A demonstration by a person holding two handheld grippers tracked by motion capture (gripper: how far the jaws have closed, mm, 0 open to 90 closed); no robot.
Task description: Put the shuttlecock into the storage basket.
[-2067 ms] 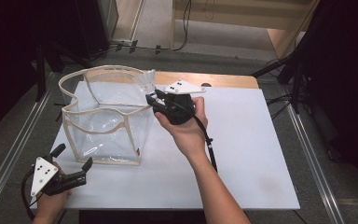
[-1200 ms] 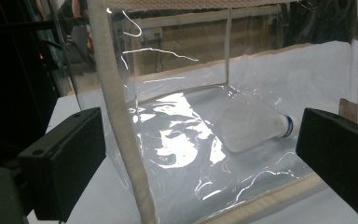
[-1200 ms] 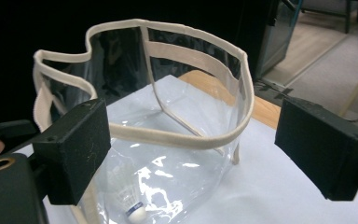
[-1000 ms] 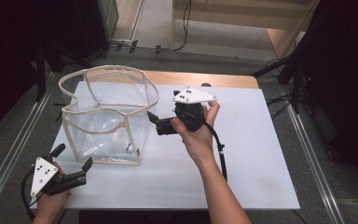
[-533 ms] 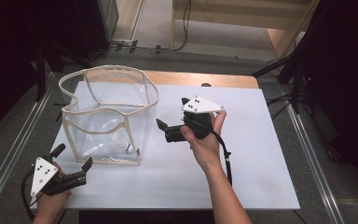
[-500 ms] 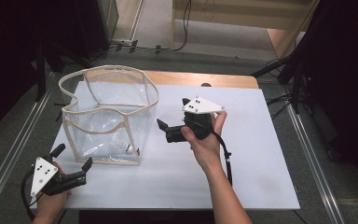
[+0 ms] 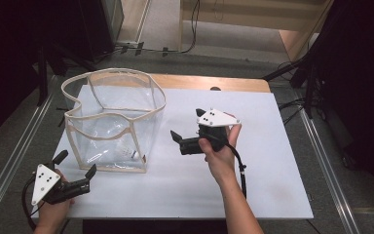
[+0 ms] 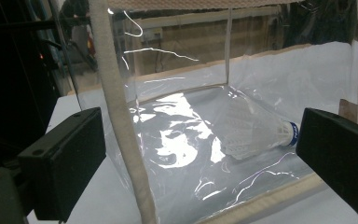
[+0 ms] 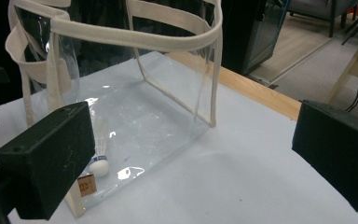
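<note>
i count one clear bag [image 7: 114, 122] standing upright on the white table [image 7: 253, 180], and one shuttlecock [image 8: 256, 133] lying on its side on the floor of that bag, cork end toward the bag's near right corner. from my right gripper view the same shuttlecock [image 9: 100, 158] sits just inside the bag wall, beside a small brown tag [image 9: 86, 185] at the corner seam.

i have two grippers. my left gripper [image 7: 73, 170] sits just in front of the bag's near left corner, low at the table edge, jaws spread wide and holding nothing. my right gripper [image 7: 187, 127] is to the right of the bag, near it but not touching, jaws also wide apart and empty, pointing toward the bag's right wall.

between my left jaws and the shuttlecock stands the bag's clear front wall and one cream corner strip [image 8: 121, 130]. the bag's cream rim band [image 9: 135, 35] runs across the top of my right gripper view. a strip of bare wood [image 7: 209, 83] shows along the table's far edge behind the bag.
</note>
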